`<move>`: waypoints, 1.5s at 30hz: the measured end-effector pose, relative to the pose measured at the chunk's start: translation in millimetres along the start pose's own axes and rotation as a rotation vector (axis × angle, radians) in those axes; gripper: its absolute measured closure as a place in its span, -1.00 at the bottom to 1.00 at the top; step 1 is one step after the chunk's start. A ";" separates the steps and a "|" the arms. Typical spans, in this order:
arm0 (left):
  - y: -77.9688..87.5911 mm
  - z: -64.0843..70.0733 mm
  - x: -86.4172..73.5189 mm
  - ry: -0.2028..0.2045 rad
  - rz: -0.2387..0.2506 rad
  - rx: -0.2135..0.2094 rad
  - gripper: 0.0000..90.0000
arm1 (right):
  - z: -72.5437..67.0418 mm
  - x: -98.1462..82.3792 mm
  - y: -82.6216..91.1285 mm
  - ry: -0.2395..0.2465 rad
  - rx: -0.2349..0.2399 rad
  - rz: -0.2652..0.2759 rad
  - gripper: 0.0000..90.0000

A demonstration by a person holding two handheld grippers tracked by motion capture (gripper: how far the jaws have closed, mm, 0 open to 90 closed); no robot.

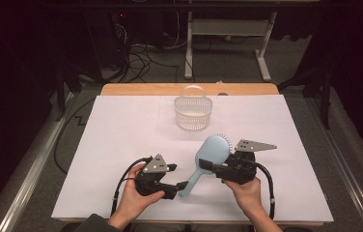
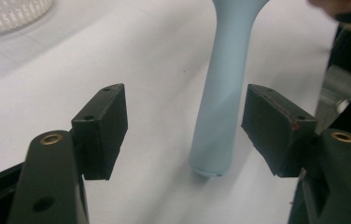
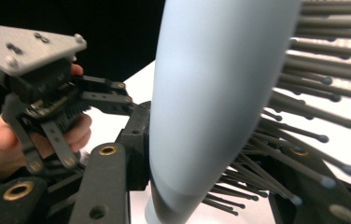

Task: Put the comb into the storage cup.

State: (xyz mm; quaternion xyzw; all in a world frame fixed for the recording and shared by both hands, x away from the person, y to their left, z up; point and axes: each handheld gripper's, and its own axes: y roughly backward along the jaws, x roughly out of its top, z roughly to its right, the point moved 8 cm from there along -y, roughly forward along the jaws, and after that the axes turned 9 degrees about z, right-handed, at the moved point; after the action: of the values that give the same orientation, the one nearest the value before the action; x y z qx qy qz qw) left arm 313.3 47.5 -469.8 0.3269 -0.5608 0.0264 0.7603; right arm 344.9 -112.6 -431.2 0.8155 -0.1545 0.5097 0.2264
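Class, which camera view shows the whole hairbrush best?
The high view: the hairbrush appears complete, head and handle, with the basket beyond. The left gripper view gives just its handle between open jaws; the right gripper view gives a blurred close-up of head and bristles.

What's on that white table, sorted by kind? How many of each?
Hairbrush, light blue: 1
Basket, white mesh: 1
Hand-held tools: 2, left tool and right tool
Total: 4
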 end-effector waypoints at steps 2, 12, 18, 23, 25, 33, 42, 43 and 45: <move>3.9 -3.9 -0.1 0.004 0.014 0.004 -0.28 | 1.4 0.5 1.1 0.000 -0.006 0.003 0.23; 15.7 -19.0 -9.3 0.003 0.009 0.079 -0.30 | 7.0 6.6 7.8 0.004 -0.025 0.016 0.23; 22.4 -26.4 -14.2 0.010 0.009 0.096 -0.31 | 13.8 10.9 16.6 0.006 -0.048 0.029 0.23; 28.7 -33.4 -18.1 0.017 0.026 0.121 -0.31 | 19.0 14.4 23.3 0.008 -0.066 0.036 0.23; 31.0 -36.0 -19.1 0.020 0.037 0.136 -0.32 | 20.9 15.7 25.5 0.007 -0.073 0.039 0.23; 40.7 -46.1 -25.3 0.056 0.060 0.191 -0.48 | 26.2 19.1 31.4 -0.004 -0.089 0.057 0.22; 53.3 -59.7 -36.1 0.102 0.074 0.242 -0.57 | 32.9 22.3 35.5 -0.006 -0.112 0.067 0.22; 54.6 -60.8 -37.2 0.104 0.077 0.247 -0.58 | 33.7 22.8 35.9 -0.005 -0.114 0.067 0.22; 57.6 -62.8 -39.7 0.106 0.074 0.251 -0.60 | 35.2 24.0 36.9 -0.006 -0.119 0.068 0.22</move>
State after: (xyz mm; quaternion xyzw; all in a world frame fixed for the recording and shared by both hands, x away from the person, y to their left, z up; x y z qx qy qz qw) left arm 327.7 138.7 -487.4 0.3965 -0.5237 0.1418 0.7405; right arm 364.3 -163.0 -415.1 0.7964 -0.2126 0.5047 0.2565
